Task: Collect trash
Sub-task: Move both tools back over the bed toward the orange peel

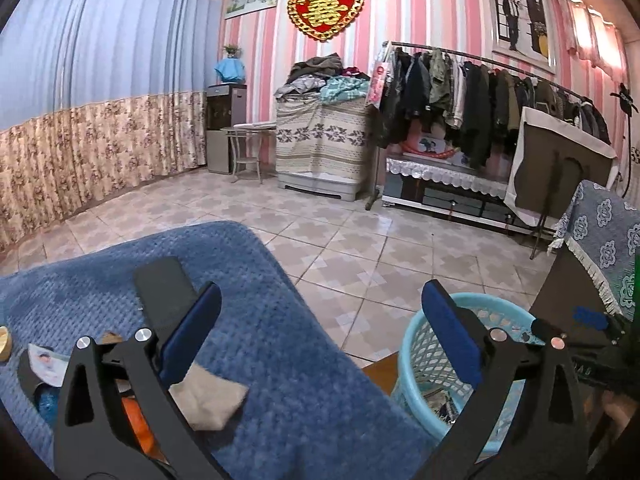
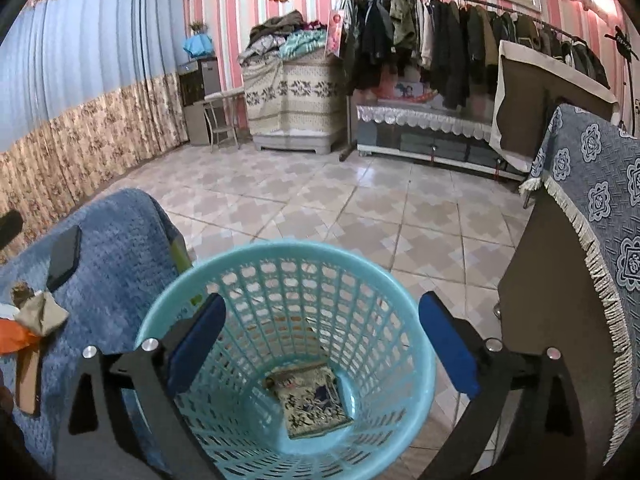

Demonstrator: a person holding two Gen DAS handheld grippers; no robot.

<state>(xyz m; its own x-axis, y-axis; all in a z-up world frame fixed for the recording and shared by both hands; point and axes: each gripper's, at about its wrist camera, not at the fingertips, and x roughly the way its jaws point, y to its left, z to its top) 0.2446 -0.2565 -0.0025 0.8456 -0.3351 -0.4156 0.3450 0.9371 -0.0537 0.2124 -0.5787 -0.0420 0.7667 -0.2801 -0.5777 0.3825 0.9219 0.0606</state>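
Left gripper (image 1: 320,336) spread, empty, nearer crumpled beige paper (image 1: 212,402) lying low-left on blue blanket (image 1: 280,360). Right gripper (image 2: 320,344) spread, empty above basket (image 2: 416,336).

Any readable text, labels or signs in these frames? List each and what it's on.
"囍": gold character on the red heart plaque on the striped wall.
Packet in the basket: printed, too blurred to read.
Card on the blue blanket: too small to read.
Nothing else legible.
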